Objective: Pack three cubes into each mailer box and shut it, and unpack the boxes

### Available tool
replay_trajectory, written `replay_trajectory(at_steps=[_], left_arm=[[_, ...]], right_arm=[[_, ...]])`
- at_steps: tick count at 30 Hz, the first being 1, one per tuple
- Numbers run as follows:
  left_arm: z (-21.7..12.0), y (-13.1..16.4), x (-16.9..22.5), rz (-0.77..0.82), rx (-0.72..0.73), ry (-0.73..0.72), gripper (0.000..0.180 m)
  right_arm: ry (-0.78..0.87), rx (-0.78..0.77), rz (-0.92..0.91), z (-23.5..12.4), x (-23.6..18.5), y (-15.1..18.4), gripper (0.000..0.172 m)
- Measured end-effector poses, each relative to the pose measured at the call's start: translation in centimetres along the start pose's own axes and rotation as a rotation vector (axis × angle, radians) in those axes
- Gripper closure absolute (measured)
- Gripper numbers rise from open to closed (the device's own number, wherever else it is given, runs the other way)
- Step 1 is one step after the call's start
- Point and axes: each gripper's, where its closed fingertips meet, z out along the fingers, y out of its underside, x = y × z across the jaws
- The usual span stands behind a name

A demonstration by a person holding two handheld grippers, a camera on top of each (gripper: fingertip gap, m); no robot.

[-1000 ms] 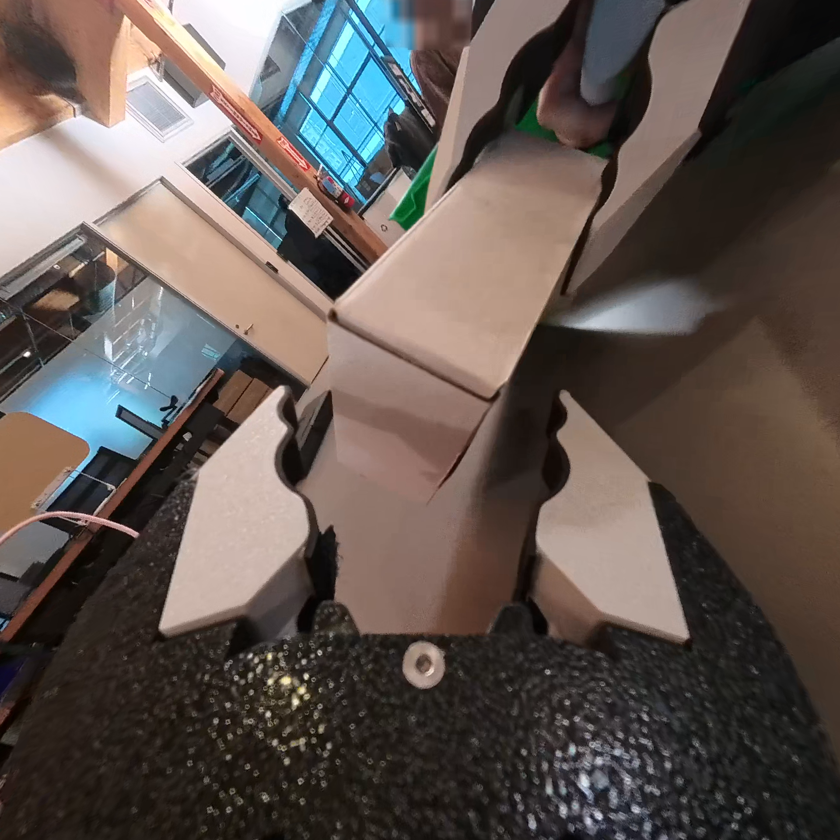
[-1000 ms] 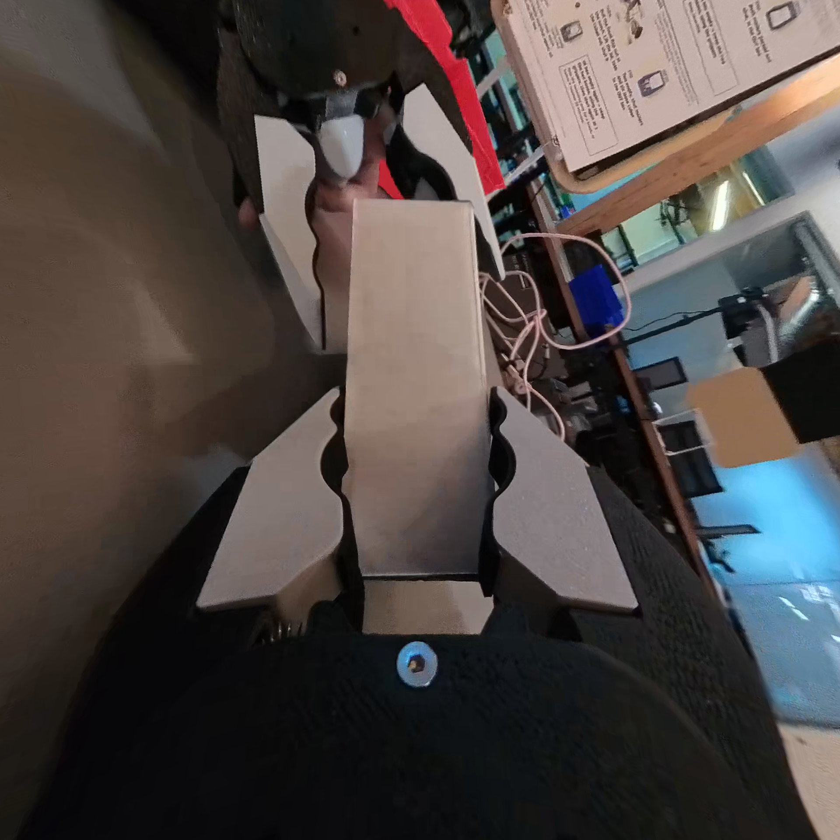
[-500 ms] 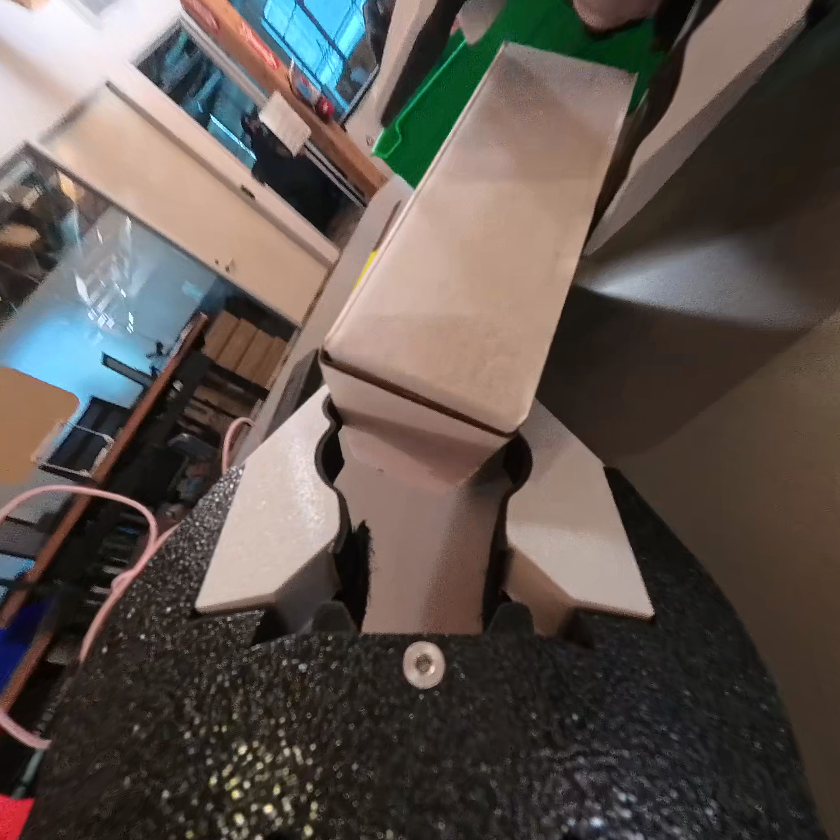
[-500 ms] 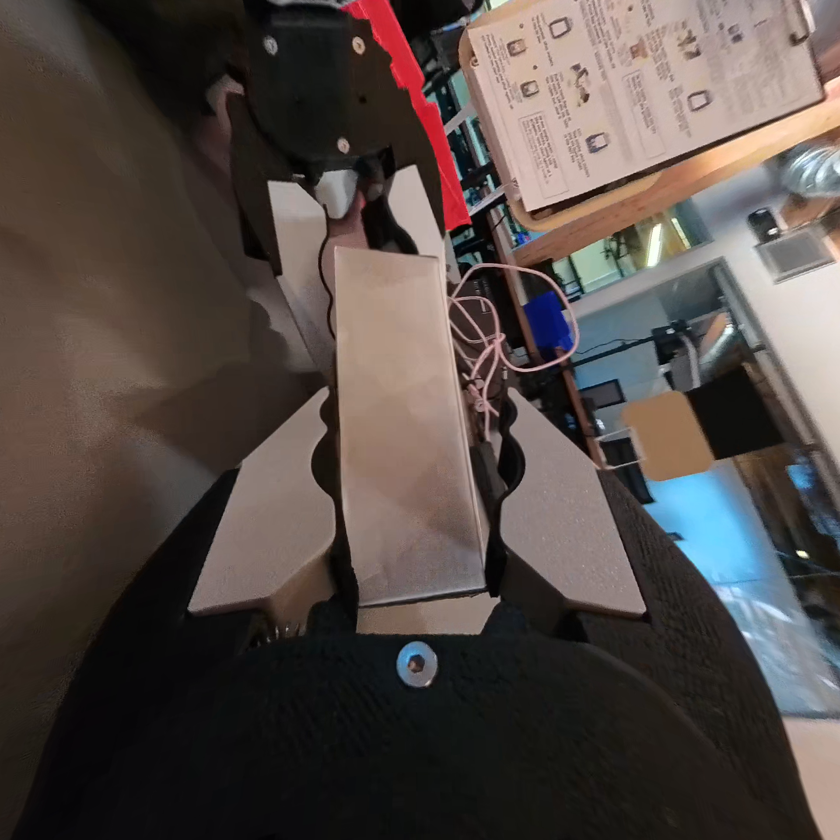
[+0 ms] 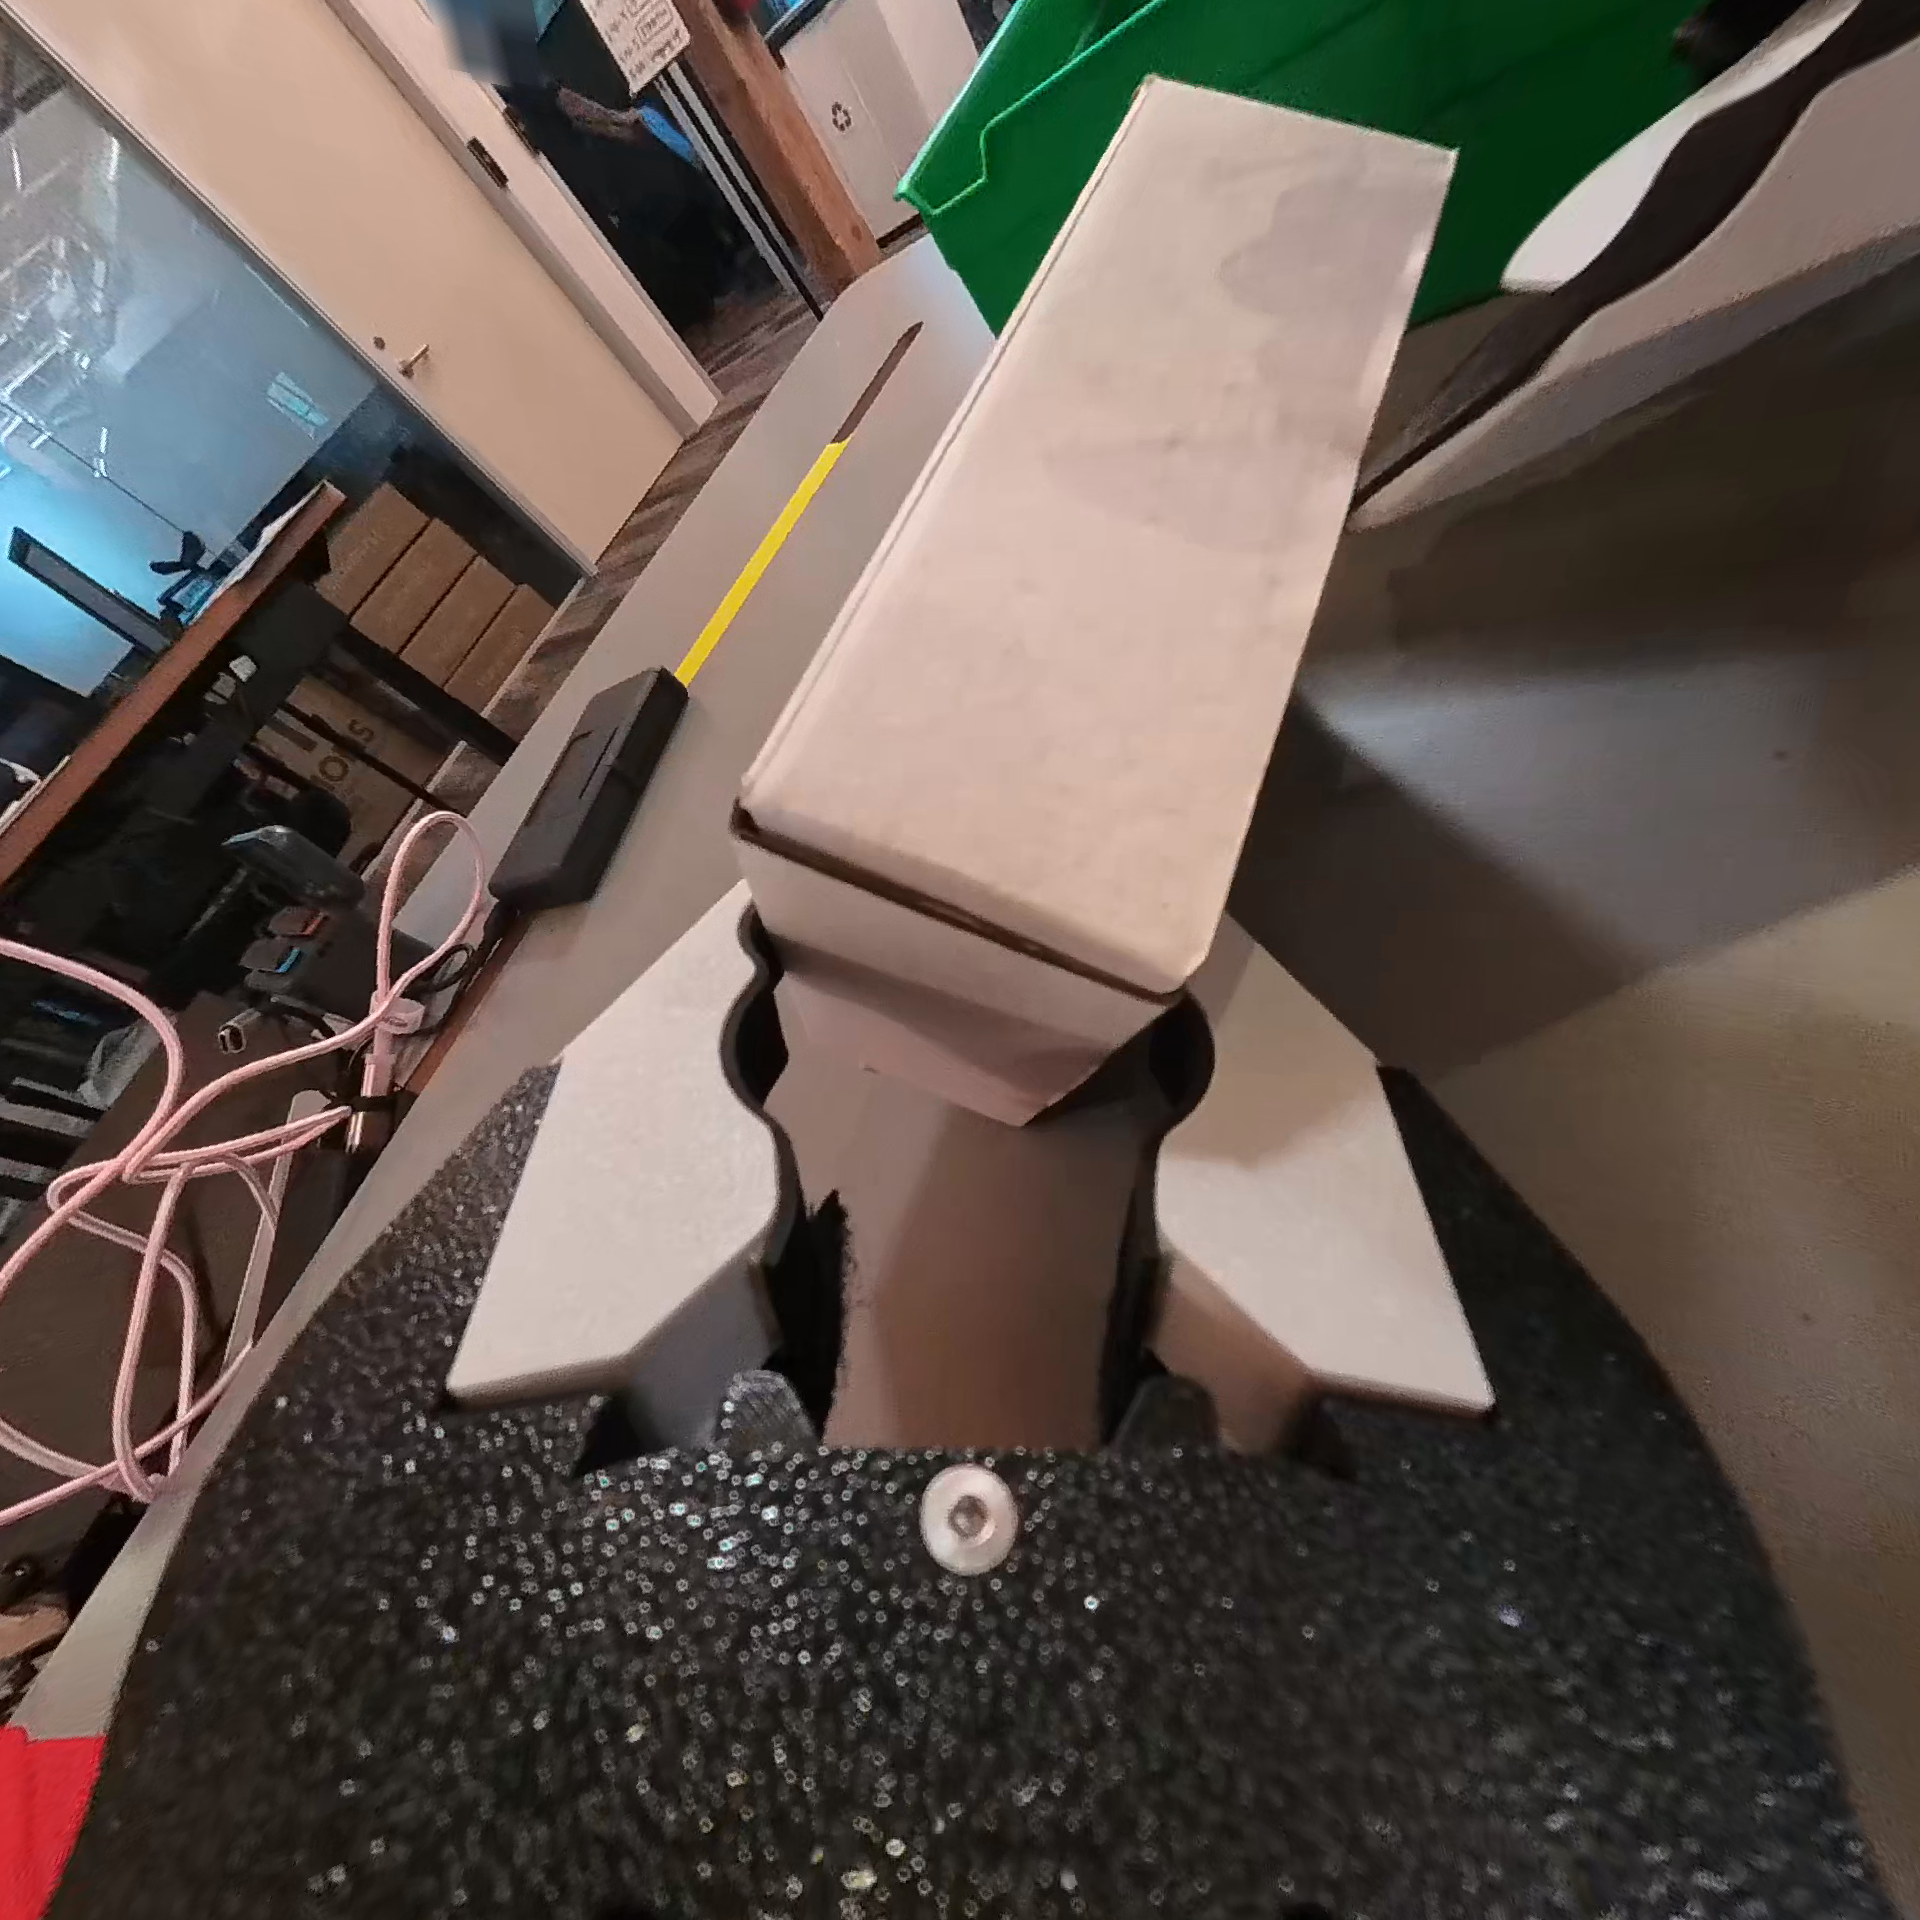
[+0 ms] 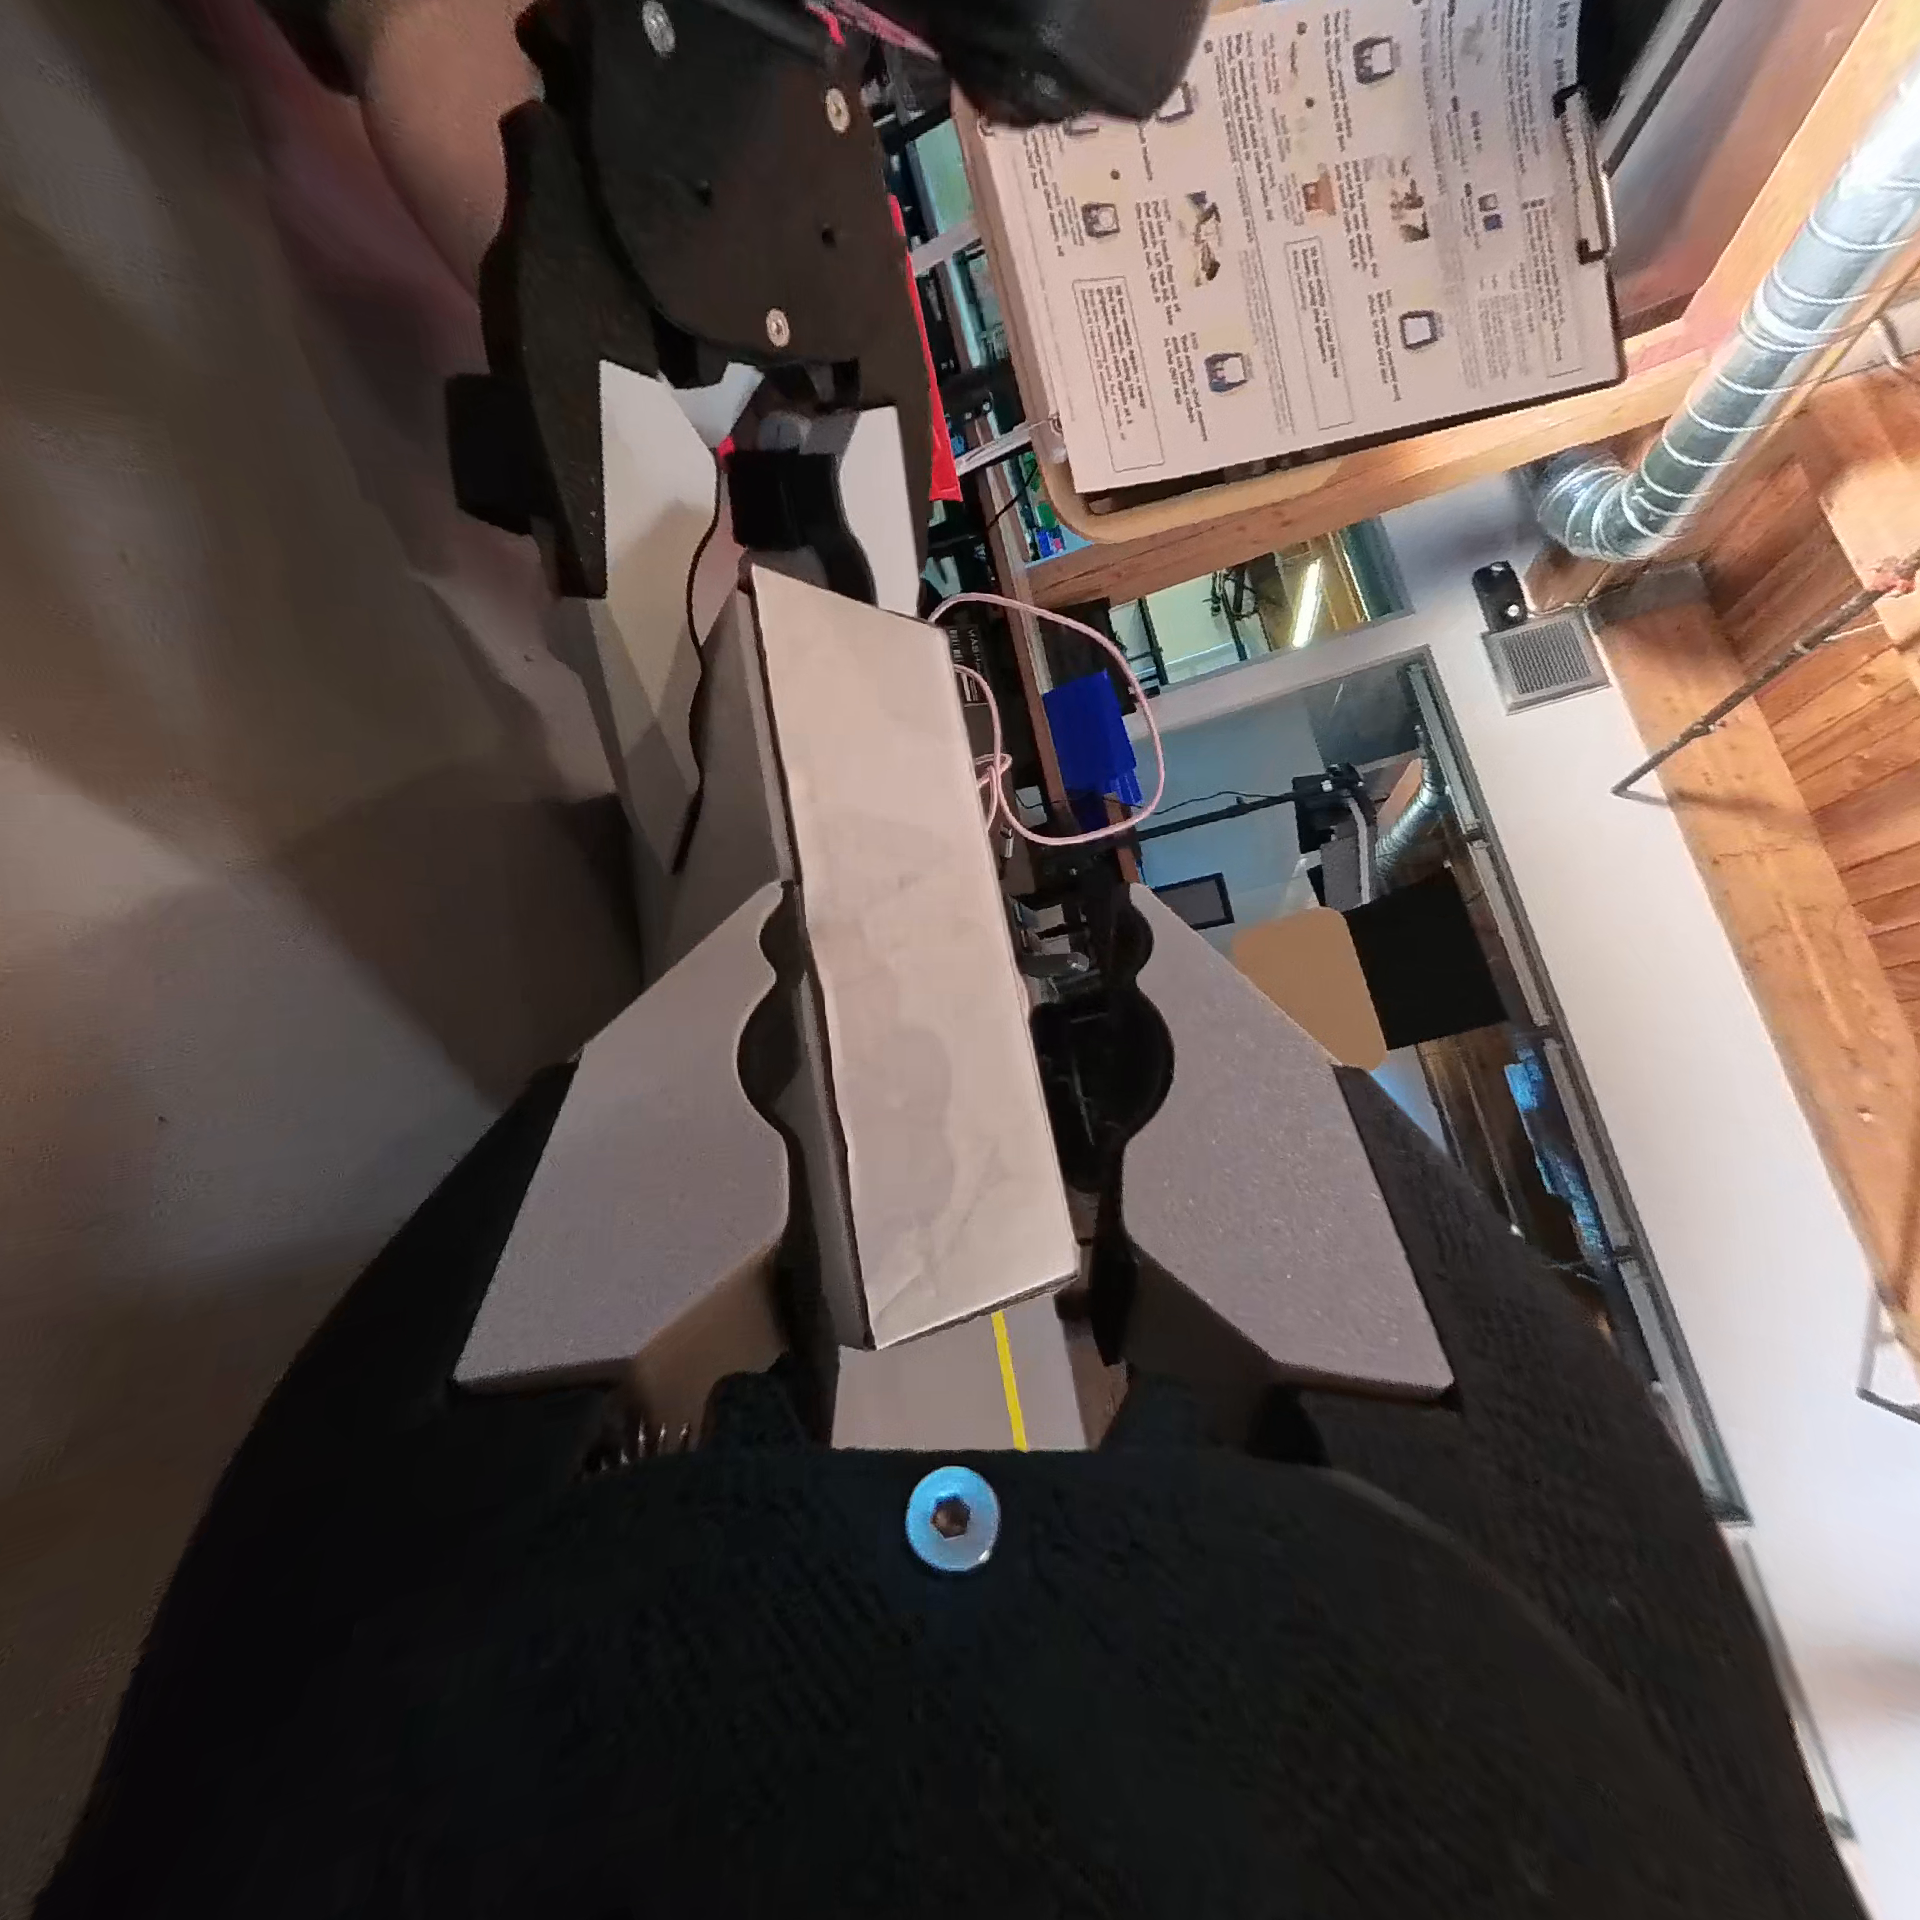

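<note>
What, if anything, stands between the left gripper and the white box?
Nothing visible does. The closed mailer box already sits with its near end between the fingers of the left gripper, which grip it on both sides.

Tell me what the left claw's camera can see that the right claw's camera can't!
Only the left wrist view shows the green bin, the yellow stripe on the table, and a flat black device beside it.

Only the right wrist view shows the clipboard with a printed sheet, a silver duct pipe, and a blue bin.

Both show the closed white mailer box reaching from one claw to the other, and the pink cable.
</note>
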Motion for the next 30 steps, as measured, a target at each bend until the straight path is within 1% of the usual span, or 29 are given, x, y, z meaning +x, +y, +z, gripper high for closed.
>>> replay_trajectory(at_steps=[4, 5, 6, 7, 9, 14, 16, 19, 20, 22, 24, 28, 30], left_arm=[[-0.3, 0.0, 0.1, 0.010, 0.016, 0.026, 0.113], [-0.4, 0.0, 0.1, 0.014, 0.018, 0.033, 0.114], [-0.5, 0.0, 0.1, 0.012, 0.015, 0.037, 0.114], [-0.5, 0.0, 0.0, 0.010, 0.013, 0.034, 0.116], [-0.4, 0.1, -0.3, 0.032, 0.006, 0.016, 0.115], [-0.3, 0.3, -0.5, 0.011, 0.012, 0.014, 0.116], [-0.2, 0.2, -0.6, -0.012, 0.029, 0.021, 0.116], [-0.1, 0.3, -0.7, -0.026, 0.021, 0.017, 0.116], [-0.1, 0.3, -0.7, -0.029, 0.017, 0.018, 0.116], [-0.1, 0.2, -0.5, -0.021, 0.010, 0.027, 0.115], [-0.1, 0.2, -0.3, -0.014, -0.001, 0.033, 0.115], [-0.3, 0.0, 0.2, -0.036, 0.001, 0.064, 0.116], [-0.3, 0.0, 0.1, -0.035, 0.003, 0.064, 0.116]], right_arm=[[0.021, -0.007, -0.043, 0.0, 0.1, -0.2, 0.119], [0.053, -0.016, -0.064, -0.1, 0.6, -0.1, 0.116], [0.113, -0.027, -0.091, -0.2, 1.4, 0.0, 0.105], [0.153, -0.038, -0.113, -0.2, 1.9, 0.0, 0.100], [0.183, -0.051, -0.114, -0.1, 2.3, 0.1, 0.096], [0.230, -0.073, -0.159, 0.0, 2.5, 0.0, 0.099], [0.274, -0.079, -0.190, 0.0, 3.0, -0.2, 0.095], [0.295, -0.100, -0.211, 0.1, 3.1, -0.1, 0.096], [0.284, -0.102, -0.216, 0.2, 2.9, 0.0, 0.099], [0.218, -0.110, -0.254, 0.5, 1.9, 0.2, 0.111], [0.153, -0.114, -0.290, 0.7, 0.9, 0.3, 0.130], [0.092, -0.116, -0.307, 0.9, -0.1, 0.4, 0.156], [0.075, -0.143, -0.362, 1.1, -0.6, 0.6, 0.170]])
